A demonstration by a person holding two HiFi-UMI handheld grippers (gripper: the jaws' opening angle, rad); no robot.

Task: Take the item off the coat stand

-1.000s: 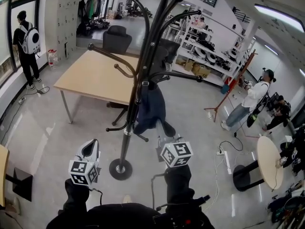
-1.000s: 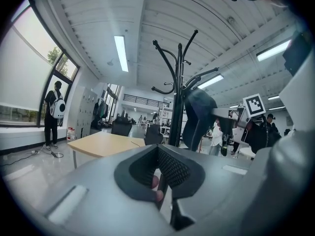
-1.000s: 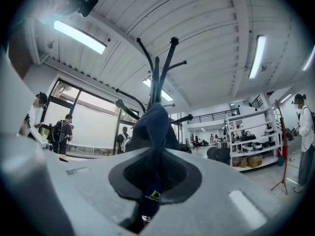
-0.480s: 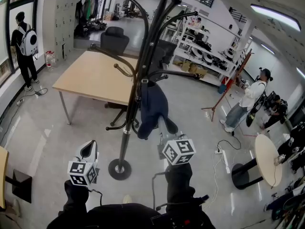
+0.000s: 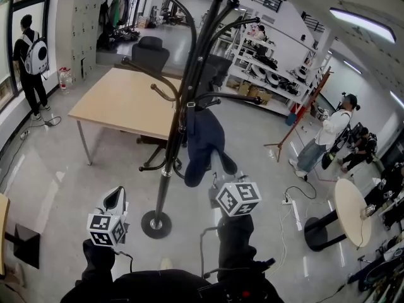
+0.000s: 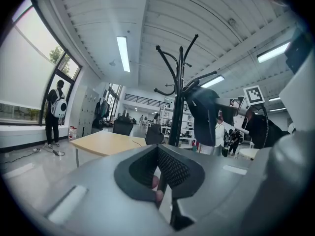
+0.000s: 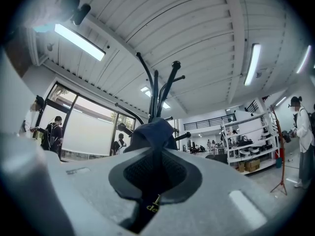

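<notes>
Gripping the lower end of a dark blue garment [image 5: 203, 134], the right gripper [image 5: 216, 169] has its jaws clamped on the cloth, which fills the gap between them in the right gripper view. The garment hangs from a hook partway up the black coat stand [image 5: 165, 169], top at the hook, bottom angled out toward the person. The lift-off step looks to be in hand, and the next move likely calls for raising the cloth up and clear of the hook's end. The left gripper [image 5: 117, 197] hovers beside the pole, jaws together, holding nothing. The cloth looks soft, matte and folded, with small gold lettering near the jaws.
</notes>
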